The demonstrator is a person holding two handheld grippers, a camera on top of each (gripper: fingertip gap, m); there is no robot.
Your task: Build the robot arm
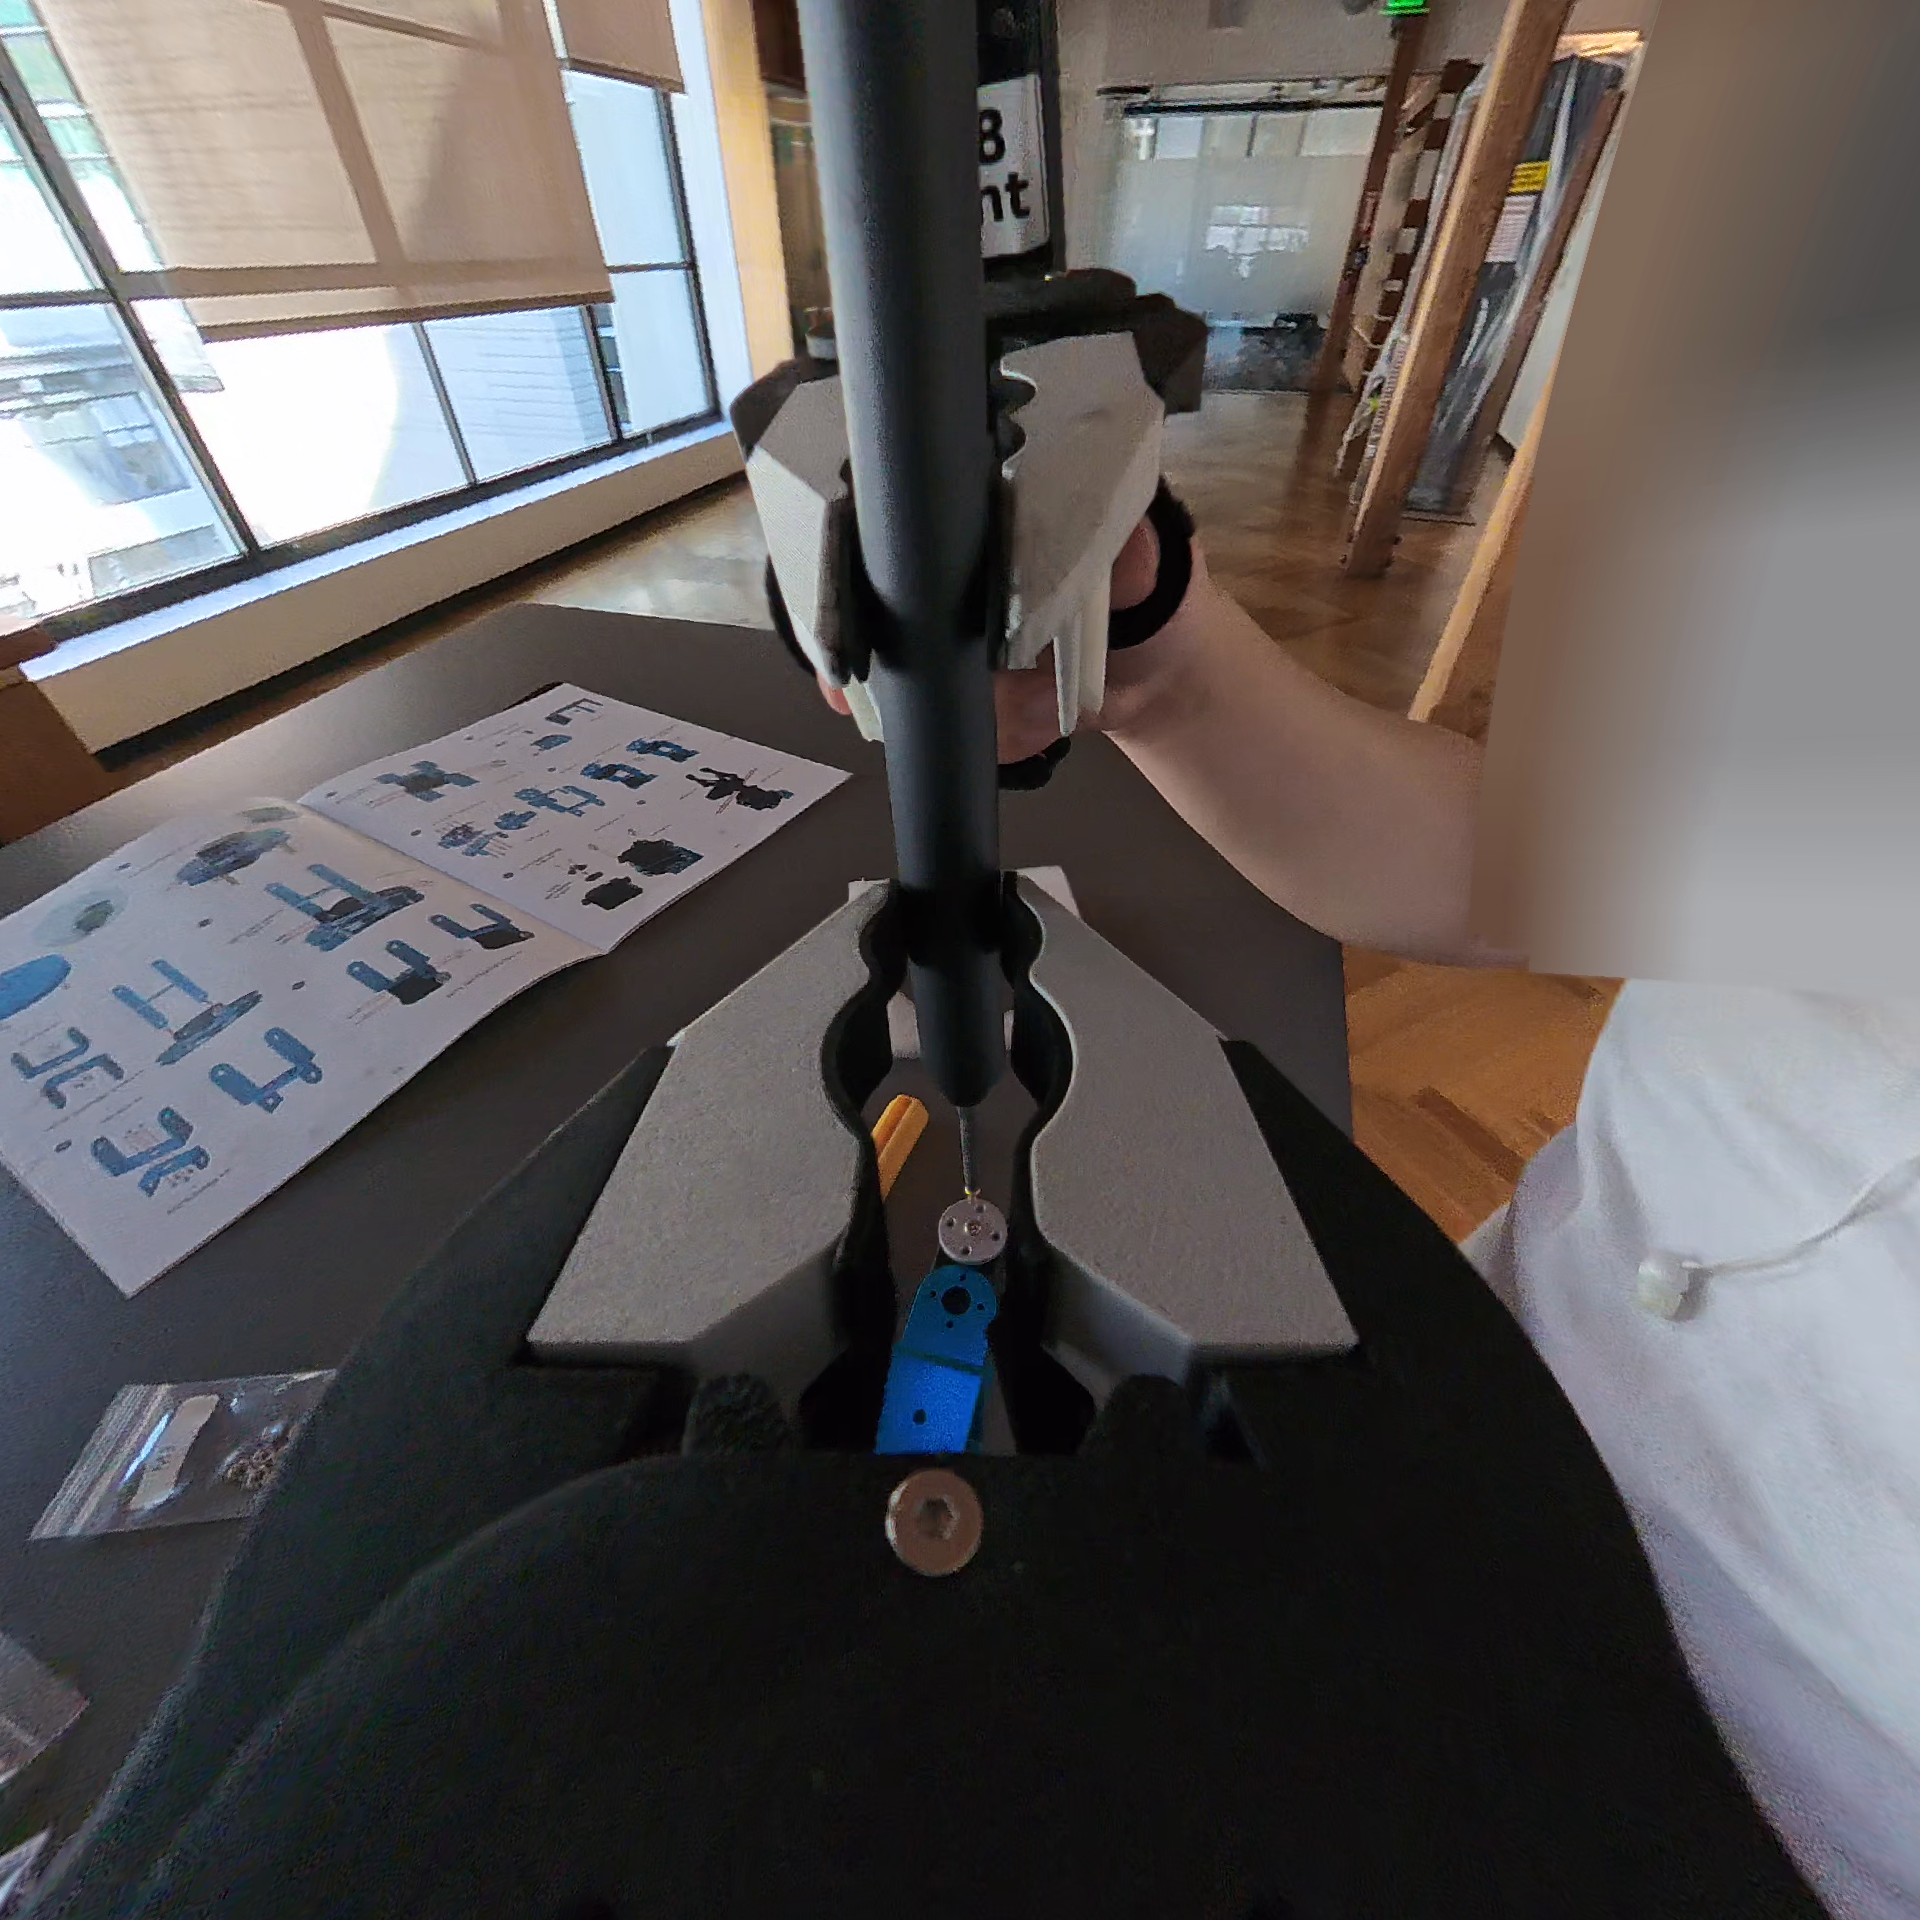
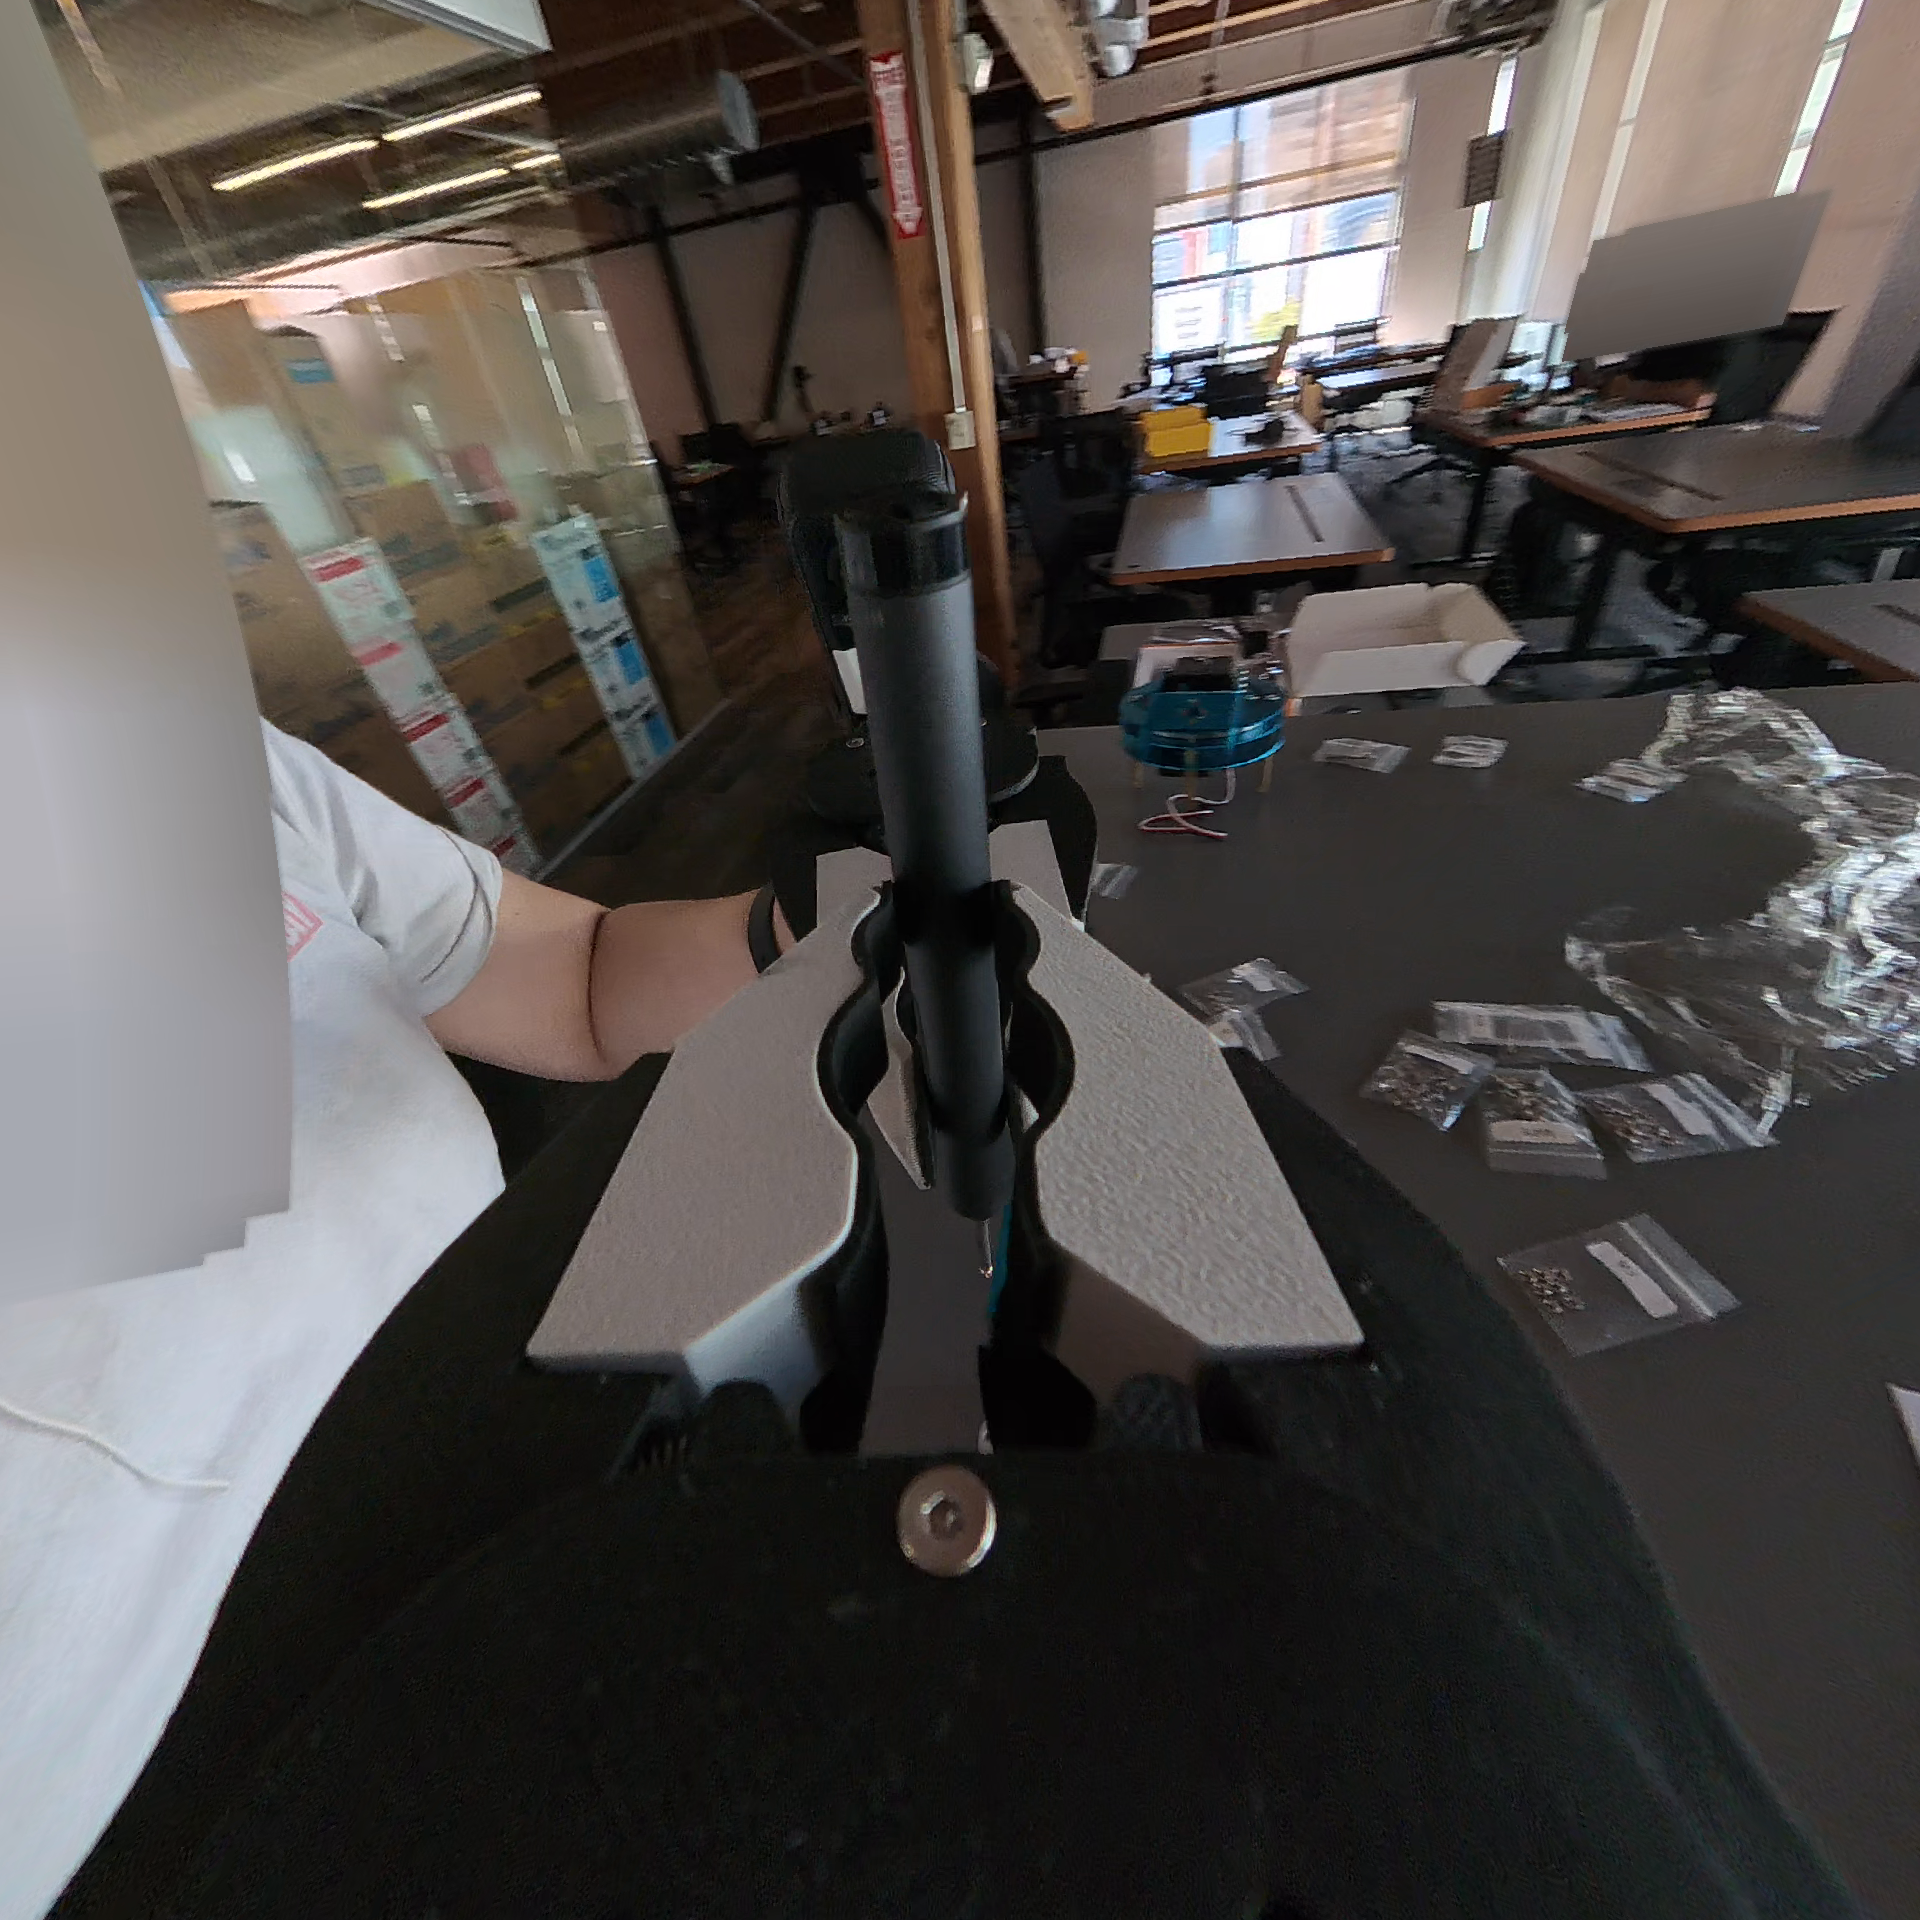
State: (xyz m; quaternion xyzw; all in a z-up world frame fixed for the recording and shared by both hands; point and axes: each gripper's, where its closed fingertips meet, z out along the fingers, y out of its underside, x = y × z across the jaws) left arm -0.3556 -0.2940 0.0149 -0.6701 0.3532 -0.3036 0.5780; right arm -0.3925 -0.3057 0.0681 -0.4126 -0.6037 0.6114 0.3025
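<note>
My right gripper [image 2: 940, 925] is shut on a dark grey electric screwdriver [image 2: 920, 727] that stands upright. In the left wrist view it grips the shaft higher up [image 1: 914, 634]. My left gripper [image 1: 951, 925] sits lower, its pads pressed on both sides of the screwdriver's [image 1: 914, 416] lower shaft. One of its fingers [image 2: 906, 1091] shows below my right gripper. The bit tip rests on a small silver disc [image 1: 971, 1231] just above a blue metal bracket [image 1: 940, 1351], both seen between my left fingers. A yellow part [image 1: 899, 1138] lies beside them.
An open instruction booklet [image 1: 312, 935] lies on the dark table [image 1: 623, 1039] to the left, with a small parts bag [image 1: 177, 1455] nearer. To the right are several parts bags [image 2: 1538, 1101], crumpled clear plastic [image 2: 1714, 883], a blue round assembly [image 2: 1200, 727] and a white box [image 2: 1392, 634]. A person's arm [image 1: 1299, 810] holds the right gripper. The grippers' ends are close to 6 cm from one another. From the left gripper's tips to the small silver disc [image 1: 971, 1231] is close to 12 cm.
</note>
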